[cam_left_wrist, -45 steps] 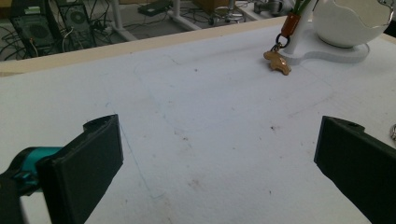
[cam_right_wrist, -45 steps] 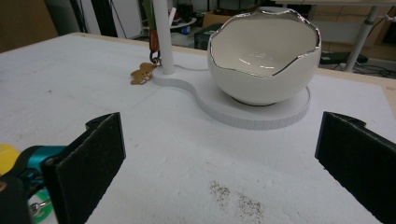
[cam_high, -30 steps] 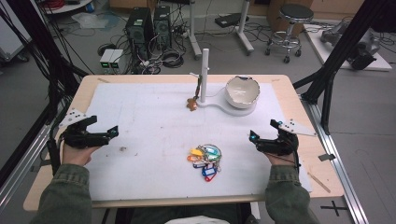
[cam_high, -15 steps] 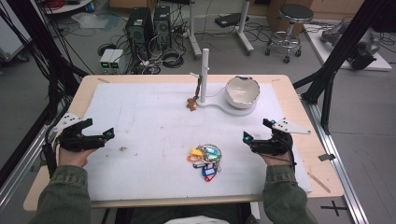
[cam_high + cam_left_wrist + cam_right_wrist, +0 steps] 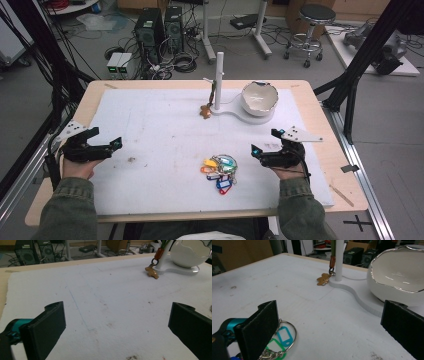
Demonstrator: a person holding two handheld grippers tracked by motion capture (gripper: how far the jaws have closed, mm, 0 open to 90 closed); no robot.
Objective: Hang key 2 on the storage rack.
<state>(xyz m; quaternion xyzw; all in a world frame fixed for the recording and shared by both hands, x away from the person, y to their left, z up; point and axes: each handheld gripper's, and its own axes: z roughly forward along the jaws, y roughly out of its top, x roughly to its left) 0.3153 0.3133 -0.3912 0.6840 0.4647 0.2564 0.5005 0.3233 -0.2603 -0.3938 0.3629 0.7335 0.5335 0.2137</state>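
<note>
A bunch of coloured key tags [image 5: 220, 169] on metal rings lies on the white mat near the front. My right gripper [image 5: 263, 142] is open just right of it; in the right gripper view [image 5: 329, 330] the blue and green tags [image 5: 283, 338] lie beside the left jaw. My left gripper [image 5: 116, 148] is open at the mat's left side over bare mat [image 5: 117, 327]. A white stand has a post [image 5: 219, 80] and a white bowl [image 5: 260, 97]. A brown figure keychain [image 5: 205, 111] hangs from the post on an orange strap.
The white mat [image 5: 165, 125] covers most of the wooden table [image 5: 320, 115]. The stand's flat base [image 5: 359, 298] curves between post and bowl. Computers, cables and a stool are on the floor beyond the far edge.
My right gripper has moved left, closer to the key tags. The left gripper has barely shifted. Both stay open.
</note>
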